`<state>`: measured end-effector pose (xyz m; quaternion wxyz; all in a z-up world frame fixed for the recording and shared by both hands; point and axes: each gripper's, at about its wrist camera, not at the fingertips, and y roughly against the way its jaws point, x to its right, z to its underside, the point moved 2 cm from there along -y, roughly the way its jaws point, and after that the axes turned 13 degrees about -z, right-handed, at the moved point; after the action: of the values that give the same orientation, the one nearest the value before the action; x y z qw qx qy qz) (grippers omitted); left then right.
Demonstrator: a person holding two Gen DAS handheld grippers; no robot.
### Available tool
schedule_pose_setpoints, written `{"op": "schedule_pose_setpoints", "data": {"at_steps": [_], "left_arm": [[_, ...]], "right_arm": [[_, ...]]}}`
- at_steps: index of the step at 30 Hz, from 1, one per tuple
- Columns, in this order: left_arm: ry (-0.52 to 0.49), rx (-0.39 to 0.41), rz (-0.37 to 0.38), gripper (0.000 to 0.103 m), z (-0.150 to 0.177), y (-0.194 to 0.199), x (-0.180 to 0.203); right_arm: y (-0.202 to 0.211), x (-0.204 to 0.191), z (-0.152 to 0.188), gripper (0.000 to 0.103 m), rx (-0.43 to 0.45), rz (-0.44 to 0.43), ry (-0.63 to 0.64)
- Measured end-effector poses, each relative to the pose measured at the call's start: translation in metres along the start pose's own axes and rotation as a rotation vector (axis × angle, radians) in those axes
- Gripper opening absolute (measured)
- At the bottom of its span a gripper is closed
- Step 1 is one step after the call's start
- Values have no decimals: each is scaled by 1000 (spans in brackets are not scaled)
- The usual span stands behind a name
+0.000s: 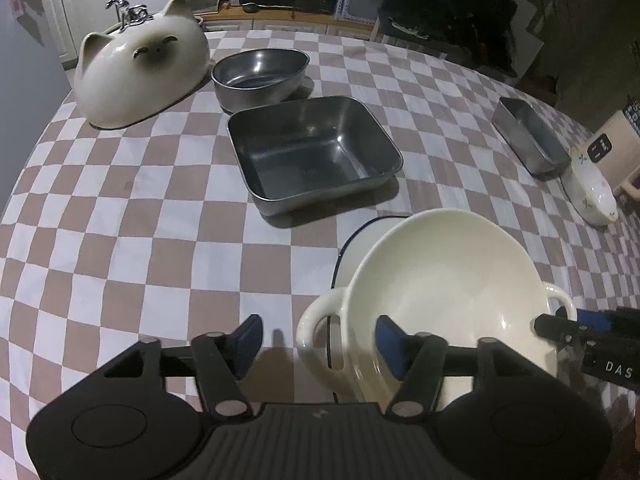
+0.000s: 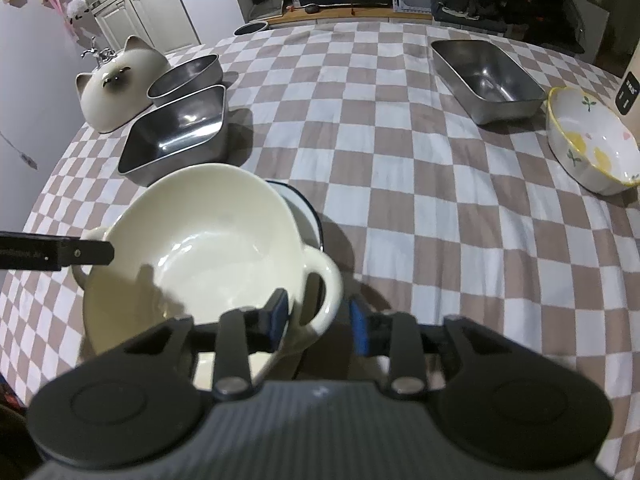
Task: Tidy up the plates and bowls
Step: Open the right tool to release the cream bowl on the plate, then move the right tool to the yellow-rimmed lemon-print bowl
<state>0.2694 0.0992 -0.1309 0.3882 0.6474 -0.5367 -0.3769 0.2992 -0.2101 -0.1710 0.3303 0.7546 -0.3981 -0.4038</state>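
While both grippers straddle its handles — cream bowl (image 2: 192, 240) upright.

The dark-rimmed plate (image 1: 362, 236) is largely hidden beneath the cream bowl (image 1: 448, 280) — only an arc of rim is seen. The flowered bowl (image 2: 588, 144) is cut by the right edge, and whether the right gripper (image 2: 318, 316) touches the handle cannot be judged — possibly not.
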Motion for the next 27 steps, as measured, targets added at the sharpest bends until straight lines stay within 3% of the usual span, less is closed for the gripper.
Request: {"op": "schedule_pose_setpoints", "data": {"at_steps": [5,9,13,27], "left_arm": [[-16,1,0,84,1,0,2],[-28,-1,5,96,4,1,4],[-40,-3,1,103,6,1,7],[-40,36,-36,103,9,15,13]], "right_arm": [[-1,3,2,67,-18,22,-10],[0,2,5,78,-18,9,7],[3,1,6,102,15,13,30],[14,4,8,103,42,27,8]]}}
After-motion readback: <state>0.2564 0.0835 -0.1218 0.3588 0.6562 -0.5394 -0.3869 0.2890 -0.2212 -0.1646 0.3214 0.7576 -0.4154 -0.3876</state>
